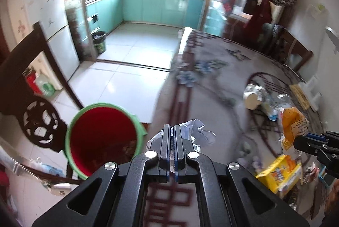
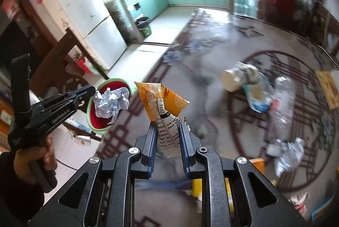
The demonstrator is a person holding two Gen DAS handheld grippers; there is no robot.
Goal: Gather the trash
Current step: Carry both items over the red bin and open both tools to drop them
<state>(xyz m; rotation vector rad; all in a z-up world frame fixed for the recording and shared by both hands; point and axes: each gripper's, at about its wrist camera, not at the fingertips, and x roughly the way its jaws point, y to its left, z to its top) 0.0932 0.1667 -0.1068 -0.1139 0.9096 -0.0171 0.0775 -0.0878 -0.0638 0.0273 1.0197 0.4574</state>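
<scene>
My left gripper [image 1: 172, 127] is shut on a crumpled white paper [image 1: 198, 130], held above the table's edge just right of a red bin with a green rim [image 1: 103, 138]. In the right wrist view the left gripper [image 2: 93, 92] holds the paper [image 2: 111, 104] over the bin [image 2: 99, 121]. My right gripper [image 2: 168, 131] is shut on an orange snack wrapper [image 2: 161, 99], held above the table; the wrapper also shows in the left wrist view [image 1: 293, 123].
On the patterned tablecloth [image 2: 211, 53] lie a paper cup [image 2: 233, 78], a clear plastic bottle [image 2: 281, 104], crumpled foil [image 2: 288, 152] and a yellow box [image 1: 279, 174]. A dark wooden chair [image 1: 31, 99] stands beside the bin. A fridge [image 2: 89, 15] and a dark bin [image 2: 144, 25] stand further off.
</scene>
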